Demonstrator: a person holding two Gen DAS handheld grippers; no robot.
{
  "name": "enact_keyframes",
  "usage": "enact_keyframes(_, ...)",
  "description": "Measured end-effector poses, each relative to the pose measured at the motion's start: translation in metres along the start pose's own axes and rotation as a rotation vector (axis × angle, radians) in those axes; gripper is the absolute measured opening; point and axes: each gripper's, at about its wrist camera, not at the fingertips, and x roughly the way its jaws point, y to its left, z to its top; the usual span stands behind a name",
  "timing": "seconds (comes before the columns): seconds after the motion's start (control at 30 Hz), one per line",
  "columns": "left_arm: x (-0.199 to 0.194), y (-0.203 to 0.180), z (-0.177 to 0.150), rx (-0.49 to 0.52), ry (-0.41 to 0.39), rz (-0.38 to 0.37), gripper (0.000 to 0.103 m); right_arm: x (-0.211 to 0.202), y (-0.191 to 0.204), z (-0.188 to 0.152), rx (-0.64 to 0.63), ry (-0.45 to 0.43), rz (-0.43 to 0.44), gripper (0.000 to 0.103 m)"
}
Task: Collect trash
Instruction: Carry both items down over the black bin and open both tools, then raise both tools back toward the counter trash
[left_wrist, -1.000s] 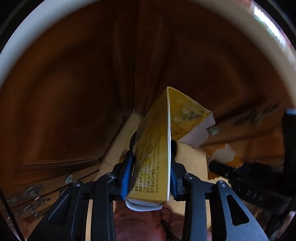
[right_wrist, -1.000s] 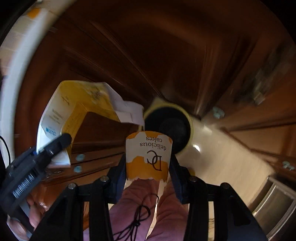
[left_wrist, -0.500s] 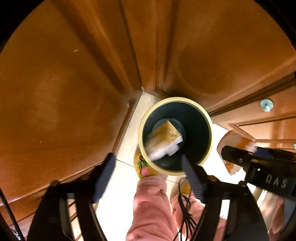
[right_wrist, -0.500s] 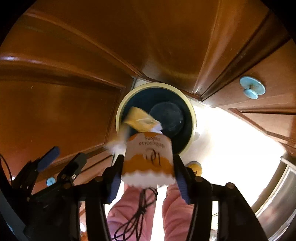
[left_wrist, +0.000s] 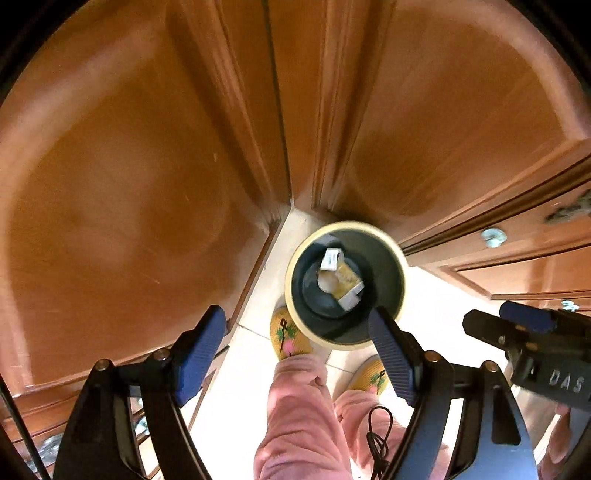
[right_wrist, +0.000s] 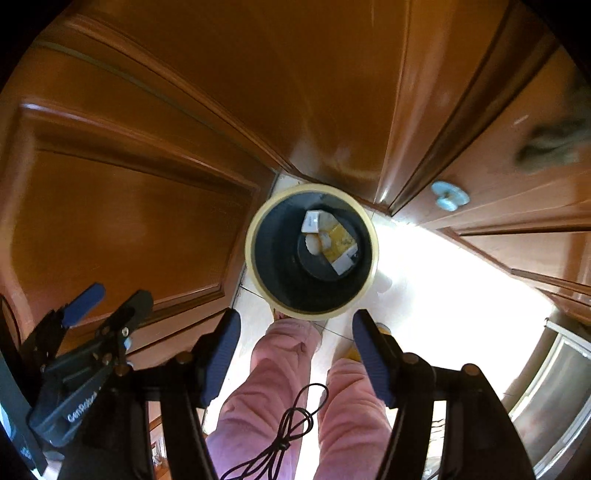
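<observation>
While both our left tongs and right tongs gape empty, the boxes lie in the bin

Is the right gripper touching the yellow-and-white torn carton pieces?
Apart. Right wrist view: right gripper open and empty, the carton pieces lie at the bin's bottom.

One round bin with a pale rim on the tiled floor. Inside it, two pieces of trash: a yellow carton and a smaller white-and-orange wrapper. Two knitted yellow slippers beside the bin, two pink trouser legs, two pale-blue cabinet knobs, one black cord. Two hand-held grippers, left and right.
</observation>
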Motion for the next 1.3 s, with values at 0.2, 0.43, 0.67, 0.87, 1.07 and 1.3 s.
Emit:
enact_keyframes(0.2, -0.086, -0.01, 0.013, 0.028, -0.108, -0.038, 0.078, -0.091, 0.017, -0.019, -0.073, -0.101, 0.027, 0.063)
enact_keyframes(0.43, -0.196, -0.018, 0.031, 0.056, -0.24, -0.07, 0.082, -0.197, 0.037, -0.037, -0.177, -0.281, 0.043, 0.063)
enact_keyframes(0.67, -0.275, -0.025, 0.066, 0.078, -0.408, -0.055, 0.09, -0.271, 0.034, -0.039, -0.183, -0.48, 0.05, 0.063)
enact_keyframes(0.87, -0.301, -0.031, 0.113, 0.104, -0.45, -0.066, 0.09, -0.319, 0.02, -0.026, -0.147, -0.567, 0.049, 0.063)
enact_keyframes(1.07, -0.302, -0.05, 0.155, 0.172, -0.466, -0.06, 0.091, -0.344, -0.004, -0.004, -0.064, -0.622, 0.043, 0.063)
enact_keyframes(1.3, -0.268, -0.065, 0.223, 0.258, -0.441, -0.032, 0.091, -0.344, -0.017, 0.026, 0.022, -0.622, 0.063, 0.063)
